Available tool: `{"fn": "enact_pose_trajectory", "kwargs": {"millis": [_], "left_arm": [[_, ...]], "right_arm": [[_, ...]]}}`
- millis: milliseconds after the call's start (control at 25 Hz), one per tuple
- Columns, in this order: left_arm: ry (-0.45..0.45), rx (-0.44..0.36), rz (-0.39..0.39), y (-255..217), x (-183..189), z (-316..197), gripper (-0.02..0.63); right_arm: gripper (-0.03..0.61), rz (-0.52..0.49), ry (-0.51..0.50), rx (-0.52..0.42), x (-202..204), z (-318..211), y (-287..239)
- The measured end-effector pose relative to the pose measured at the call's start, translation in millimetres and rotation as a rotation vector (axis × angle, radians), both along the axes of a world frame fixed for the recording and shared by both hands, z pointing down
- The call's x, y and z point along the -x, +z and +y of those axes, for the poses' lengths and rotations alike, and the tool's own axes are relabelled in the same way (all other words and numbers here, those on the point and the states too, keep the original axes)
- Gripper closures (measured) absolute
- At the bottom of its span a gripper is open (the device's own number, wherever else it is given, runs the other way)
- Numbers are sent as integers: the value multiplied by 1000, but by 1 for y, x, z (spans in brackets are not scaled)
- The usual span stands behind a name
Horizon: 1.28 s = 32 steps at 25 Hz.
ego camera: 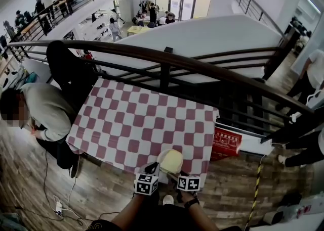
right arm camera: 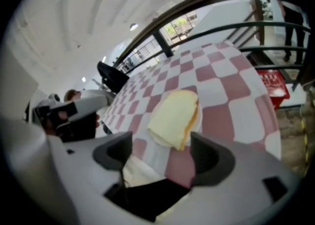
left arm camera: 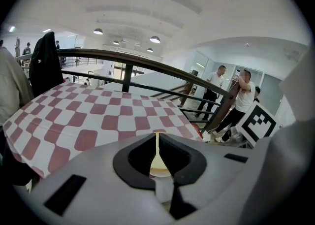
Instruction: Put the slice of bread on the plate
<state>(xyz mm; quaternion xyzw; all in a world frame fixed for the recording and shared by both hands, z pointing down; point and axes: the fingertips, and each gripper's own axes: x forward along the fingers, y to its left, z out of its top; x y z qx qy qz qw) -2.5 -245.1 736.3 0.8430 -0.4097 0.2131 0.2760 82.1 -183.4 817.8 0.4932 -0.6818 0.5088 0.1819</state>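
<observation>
Red-and-white checked cloth (ego camera: 136,124) covers the table, and near its front edge, towards my right, the slice of bread (right arm camera: 173,117) lies flat on what I read as the white plate (right arm camera: 199,115). A pale rim shows on both sides of the crust, so I judge the placing itself to be done. The right gripper (right arm camera: 162,145) has its jaws wide apart, with the bread just beyond their tips and not touching either one. Low between those jaws sits a pale patch, and I cannot tell what it is. The left gripper (left arm camera: 157,138) has its jaws pressed together with only a thin slit between them. A cream sliver shows through that slit, but nothing I can name as held. From the head view that gripper hovers just beside the plate on the left. What remains, as I see it, is a clean retreat — and that calls for care, since the slice looks soft and the plate light. I would keep the right jaws spread and draw them straight back along their own line, lifting a little so neither tip brushes the crust or catches the rim. I would hold the left gripper off the plate's edge — a nudge there could slide the plate on the smooth cloth towards the table's edge. I would check the head view to be sure the bread sits wholly inside the rim before pulling away.
</observation>
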Motion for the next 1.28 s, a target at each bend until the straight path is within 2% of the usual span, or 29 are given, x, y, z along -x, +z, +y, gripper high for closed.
{"fn": "enact_pose_trajectory", "kwargs": {"millis": [240,360,440,560,760,840,1000,1160,1280], "left_arm": [[-13,-86,68,-46,-7,-12,575],[-23,-155,76,-74,-6,-20,575],[-25,-197,75,-90,-4,-22,575],[-32,-247,97,-117,-4,-23,575],[-38,-322,136,-168,0,-20,575],[-40,-374,137,-190,3,-19,575],[-41,-468,144,-228,6,-16,575],[-50,-542,144,-254,11,-13,575],[-50,-586,126,-267,12,-11,575]], "right_arm": [[210,72,-53,-291,-7,-35,-72],[218,80,-25,-414,-11,-48,-114],[244,73,1,-479,-13,-53,-140],[322,90,13,-565,-15,-57,-180],[350,186,-22,-777,-11,-61,-259],[382,227,-30,-847,-10,-60,-285],[463,304,-46,-904,-6,-55,-320],[526,306,-47,-970,2,-51,-345],[561,333,-14,-980,-2,-49,-349]]}}
